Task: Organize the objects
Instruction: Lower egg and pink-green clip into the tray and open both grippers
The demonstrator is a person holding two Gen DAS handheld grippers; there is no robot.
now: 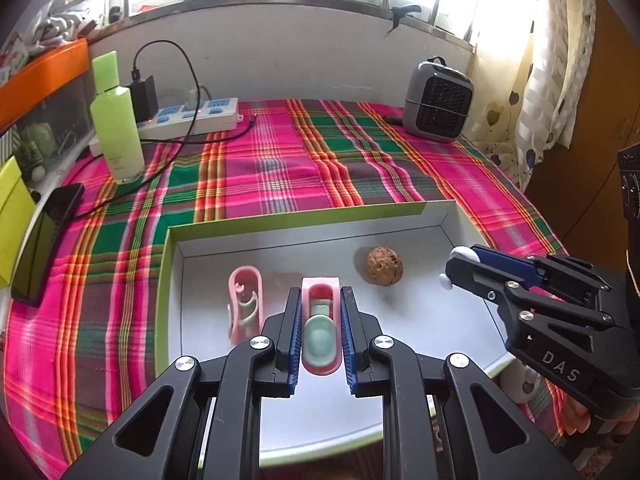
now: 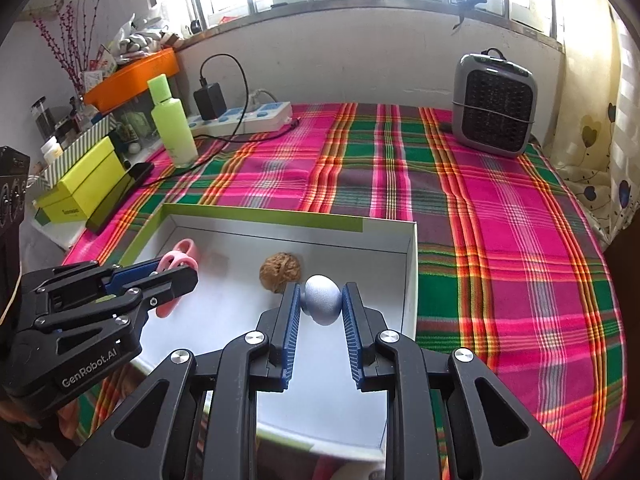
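A shallow white box with a green rim [image 1: 296, 220] [image 2: 264, 214] lies on the plaid cloth. My left gripper [image 1: 320, 300] is shut on a pink toy with a mint-green insert [image 1: 320, 332] and holds it over the box floor. A second pink toy [image 1: 245, 304] [image 2: 185, 250] lies to its left in the box. A brown walnut [image 1: 384, 266] [image 2: 279, 270] sits in the box. My right gripper [image 2: 320, 298] [image 1: 452, 268] is shut on a pale blue-white egg-shaped ball [image 2: 322, 300] [image 1: 464, 255] above the box's right part.
A green bottle [image 1: 116, 120] [image 2: 172, 120], a power strip with charger [image 1: 192, 114] [image 2: 244, 114] and a black phone [image 1: 44, 240] [image 2: 120, 194] sit at the back left. A grey heater [image 1: 438, 100] [image 2: 496, 104] stands at the back right. A yellow-green box [image 2: 80, 188] lies left.
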